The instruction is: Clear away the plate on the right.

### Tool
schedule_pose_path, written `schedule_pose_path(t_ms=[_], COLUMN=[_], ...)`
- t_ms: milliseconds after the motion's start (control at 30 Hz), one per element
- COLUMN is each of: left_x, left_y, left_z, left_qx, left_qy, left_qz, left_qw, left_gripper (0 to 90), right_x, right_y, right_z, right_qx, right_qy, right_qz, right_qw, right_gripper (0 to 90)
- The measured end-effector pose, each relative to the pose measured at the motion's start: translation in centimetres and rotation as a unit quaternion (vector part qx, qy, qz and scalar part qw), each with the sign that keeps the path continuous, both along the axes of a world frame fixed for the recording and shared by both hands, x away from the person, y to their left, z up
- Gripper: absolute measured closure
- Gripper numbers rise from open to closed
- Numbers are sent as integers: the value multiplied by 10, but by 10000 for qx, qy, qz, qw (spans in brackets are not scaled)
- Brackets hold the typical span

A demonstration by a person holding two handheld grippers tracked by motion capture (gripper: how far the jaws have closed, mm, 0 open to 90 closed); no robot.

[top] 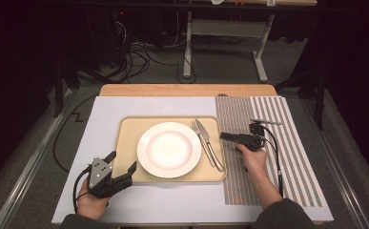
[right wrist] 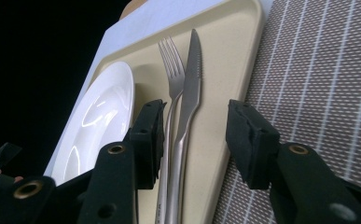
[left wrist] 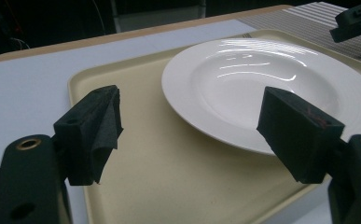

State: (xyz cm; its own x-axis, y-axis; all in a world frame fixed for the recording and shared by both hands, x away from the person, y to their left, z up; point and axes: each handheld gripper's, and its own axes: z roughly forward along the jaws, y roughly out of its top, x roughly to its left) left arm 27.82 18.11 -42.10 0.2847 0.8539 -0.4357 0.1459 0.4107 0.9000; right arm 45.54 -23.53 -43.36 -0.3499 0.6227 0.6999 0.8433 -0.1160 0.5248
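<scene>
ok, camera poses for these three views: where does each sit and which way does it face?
High view: above the person's side, looking forward and down on the table; both forearms show, with the left gripper and the right gripper.
Left gripper view: rides the left gripper, looking along its open fingers across the tray at the plate.
Right gripper view: rides the right gripper, looking along the fork and the knife, with the striped mat to one side.
Shared: all three views show the tray and the plate.
</scene>
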Motion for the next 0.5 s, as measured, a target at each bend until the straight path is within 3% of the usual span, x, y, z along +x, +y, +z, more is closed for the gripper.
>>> schedule_pose_path(t_ms=[500], left_x=[0], left_y=[1], left_z=[0], left_qx=[11], left_qy=[7], left_qz=[10], left_qw=[10000], left_gripper=[226], right_x=[-8], right_y=[-25], right_z=[0], right_qx=[47], right_qy=[-110], right_qz=[-170], right_qw=[9998], right_gripper=[571])
